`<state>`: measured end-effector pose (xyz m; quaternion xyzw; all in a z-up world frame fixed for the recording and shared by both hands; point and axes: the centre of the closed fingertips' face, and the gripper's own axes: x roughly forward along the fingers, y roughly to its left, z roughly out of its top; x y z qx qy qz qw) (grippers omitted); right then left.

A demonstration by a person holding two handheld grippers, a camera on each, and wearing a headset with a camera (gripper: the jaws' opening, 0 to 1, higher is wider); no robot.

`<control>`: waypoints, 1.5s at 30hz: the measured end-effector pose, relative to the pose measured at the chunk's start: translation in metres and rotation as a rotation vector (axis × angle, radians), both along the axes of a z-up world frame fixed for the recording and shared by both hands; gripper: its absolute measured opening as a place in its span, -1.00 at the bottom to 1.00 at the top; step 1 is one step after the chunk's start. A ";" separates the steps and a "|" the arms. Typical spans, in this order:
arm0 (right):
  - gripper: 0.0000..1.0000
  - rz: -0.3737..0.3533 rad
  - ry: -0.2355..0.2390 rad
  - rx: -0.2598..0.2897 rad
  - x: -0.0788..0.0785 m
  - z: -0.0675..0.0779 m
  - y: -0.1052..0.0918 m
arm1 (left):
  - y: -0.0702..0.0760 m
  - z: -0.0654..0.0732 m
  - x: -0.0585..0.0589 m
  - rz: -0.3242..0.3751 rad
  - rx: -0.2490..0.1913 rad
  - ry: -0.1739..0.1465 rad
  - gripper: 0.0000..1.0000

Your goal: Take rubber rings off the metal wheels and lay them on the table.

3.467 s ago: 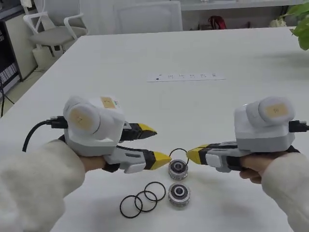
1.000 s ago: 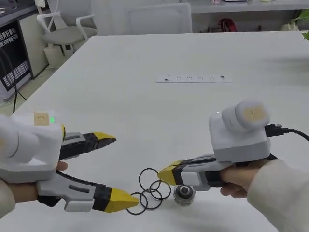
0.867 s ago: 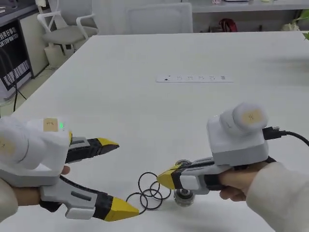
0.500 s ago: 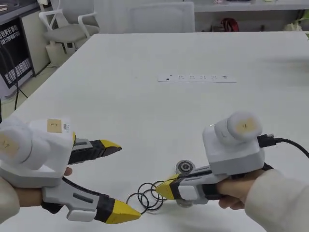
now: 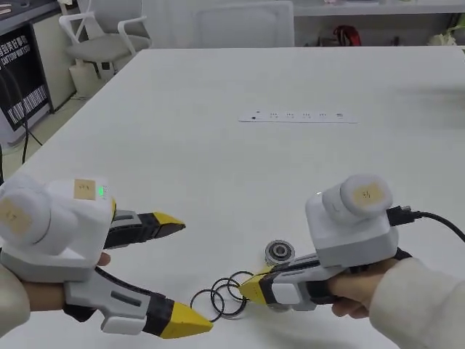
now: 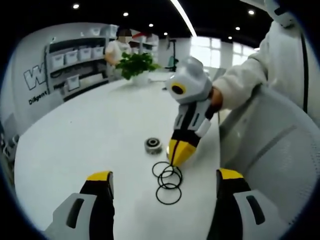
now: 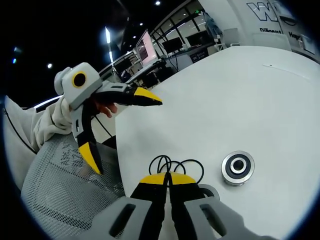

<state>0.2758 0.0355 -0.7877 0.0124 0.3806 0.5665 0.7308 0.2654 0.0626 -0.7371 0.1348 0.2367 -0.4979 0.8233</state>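
Head view looks down on a smooth white tabletop (image 5: 218, 145), and the metal wheel (image 5: 278, 251) lies flat close to its near edge, bore pointing straight up. It is a short round disc with a bright silvery rim, a dark band inside that, and a small pale hub. Just nearer the edge than the wheel, the rubber rings (image 5: 218, 298) lie flat: thin, matte black loops overlapping one another in a little chain that runs along the near edge.

My right gripper (image 5: 245, 288) points along that edge toward the rings, with its yellow-tipped fingers pressed together and their tips touching the chain. In the right gripper view the loops fan out right at the closed tips; I cannot tell whether one is pinched between them.

My left gripper (image 5: 192, 276) sits near the near-left part of the tabletop with its fingers spread wide, holding nothing, and the rings lie just beyond its tips.
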 end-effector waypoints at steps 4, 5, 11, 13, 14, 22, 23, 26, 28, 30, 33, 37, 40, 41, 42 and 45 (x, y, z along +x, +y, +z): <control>-1.00 0.000 -0.014 -0.013 0.001 -0.002 -0.001 | 0.000 0.001 0.001 0.004 -0.005 -0.003 0.71; -1.00 -0.001 -0.017 -0.017 0.001 -0.002 -0.001 | 0.001 0.001 0.001 0.005 -0.007 0.000 0.71; -1.00 0.018 -0.045 -0.037 0.001 -0.005 -0.002 | 0.000 0.001 0.001 0.001 -0.014 0.006 0.71; -1.00 0.022 -0.059 -0.040 0.001 -0.005 -0.001 | 0.000 0.001 0.001 0.003 -0.017 0.008 0.71; -1.00 0.024 -0.062 -0.041 0.001 -0.005 -0.001 | 0.000 0.002 0.001 0.003 -0.020 0.009 0.70; -0.95 0.030 -0.085 -0.050 0.003 -0.005 -0.001 | 0.000 0.000 0.001 -0.002 -0.017 0.010 0.69; -0.95 0.031 -0.088 -0.052 0.003 -0.006 -0.001 | 0.001 0.000 0.001 -0.002 -0.016 0.009 0.69; -0.95 0.027 -0.094 -0.056 0.004 -0.006 -0.002 | 0.001 -0.001 0.001 -0.003 -0.013 0.010 0.68; -0.95 0.023 -0.095 -0.055 0.005 -0.006 -0.002 | 0.001 -0.001 0.001 -0.003 -0.011 0.010 0.67; -0.95 0.021 -0.096 -0.055 0.006 -0.006 -0.003 | 0.002 -0.001 0.001 -0.003 -0.008 0.010 0.67; -0.95 0.020 -0.099 -0.056 0.006 -0.006 -0.003 | 0.002 -0.001 0.000 -0.003 -0.005 0.010 0.67; -0.94 0.018 -0.112 -0.052 0.009 -0.003 -0.004 | 0.002 0.000 0.001 0.003 -0.007 0.006 0.68; -0.93 0.014 -0.130 -0.042 0.012 0.002 -0.004 | 0.002 0.002 0.002 0.008 -0.014 0.003 0.70; -0.92 0.013 -0.139 -0.038 0.014 0.004 -0.005 | 0.003 0.002 0.002 0.008 -0.014 0.003 0.70; -0.90 0.009 -0.148 -0.033 0.016 0.007 -0.005 | 0.003 0.001 0.002 0.008 -0.013 0.003 0.70; -0.85 -0.002 -0.164 -0.022 0.020 0.013 -0.007 | 0.003 0.001 0.002 0.007 -0.011 0.004 0.70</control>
